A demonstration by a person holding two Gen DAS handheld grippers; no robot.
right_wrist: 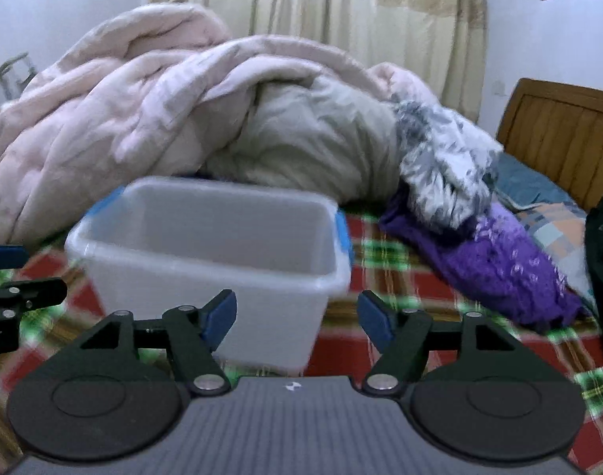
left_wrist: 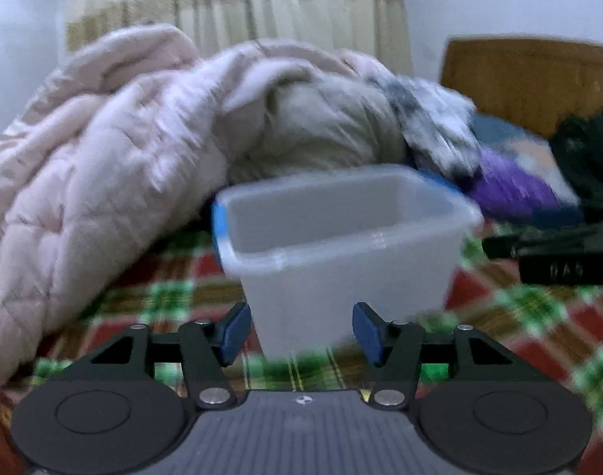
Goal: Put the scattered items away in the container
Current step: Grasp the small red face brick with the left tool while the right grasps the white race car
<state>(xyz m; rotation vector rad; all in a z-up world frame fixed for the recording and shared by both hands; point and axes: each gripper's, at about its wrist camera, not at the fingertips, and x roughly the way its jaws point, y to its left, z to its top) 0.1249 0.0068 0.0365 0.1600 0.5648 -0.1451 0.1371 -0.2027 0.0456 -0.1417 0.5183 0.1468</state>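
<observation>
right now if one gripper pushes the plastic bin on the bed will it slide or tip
The translucent plastic bin looks empty, so it is probably light and would move easily. It stands on a soft plaid bedcover, so a high push could tip it. Its thin walls may flex under a pinch.

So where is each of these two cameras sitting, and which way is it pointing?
Left wrist: rides on the left gripper, looking forward over its open fingers at the plastic container on the plaid bedspread.
Right wrist: rides on the right gripper, fingers open, facing the same container from further right; the left gripper shows at its left edge.
Shared: container, pink quilt, purple cloth.
</observation>
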